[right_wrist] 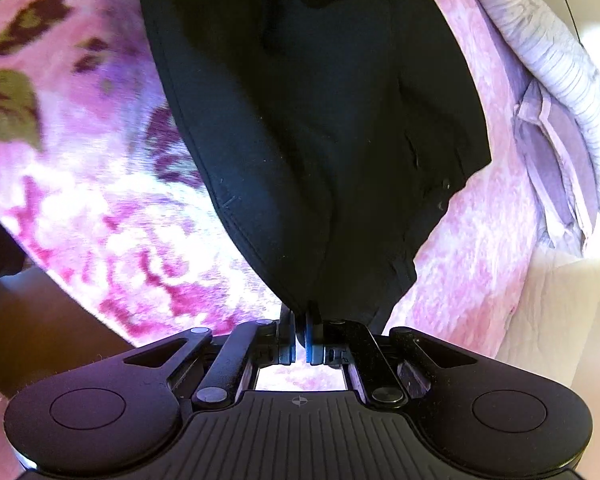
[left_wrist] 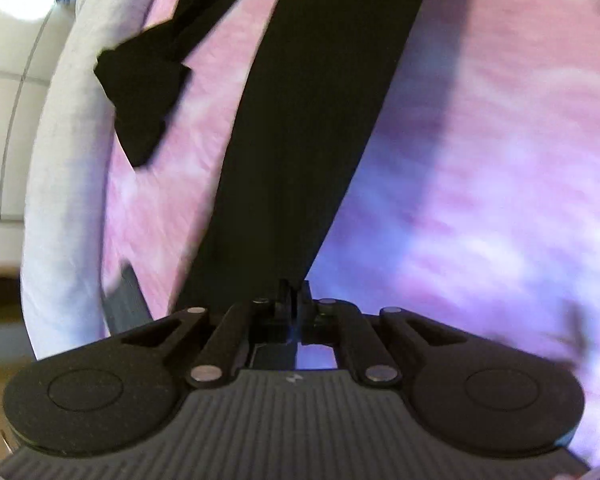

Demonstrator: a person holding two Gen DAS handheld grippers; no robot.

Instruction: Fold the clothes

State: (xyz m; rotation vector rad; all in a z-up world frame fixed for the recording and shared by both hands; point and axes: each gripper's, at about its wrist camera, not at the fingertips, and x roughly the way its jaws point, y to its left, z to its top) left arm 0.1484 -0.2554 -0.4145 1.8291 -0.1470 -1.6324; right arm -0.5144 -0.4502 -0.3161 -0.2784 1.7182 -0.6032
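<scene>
Pink floral blanket (right_wrist: 100, 208) below — left tool (left_wrist: 294, 290) and right tool (right_wrist: 300, 320) each clamp the black garment (right_wrist: 312, 120).

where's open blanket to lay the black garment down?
Both grippers, left and right, have jaws shut on the black garment. Free: the pink blanket right of the hanging cloth in the left view, and the flowered patch left of it in the right view. Crowded: the white bedding at the blanket's edge.

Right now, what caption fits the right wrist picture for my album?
Right gripper shut on the black garment, holding it over the pink flowery blanket.
</scene>
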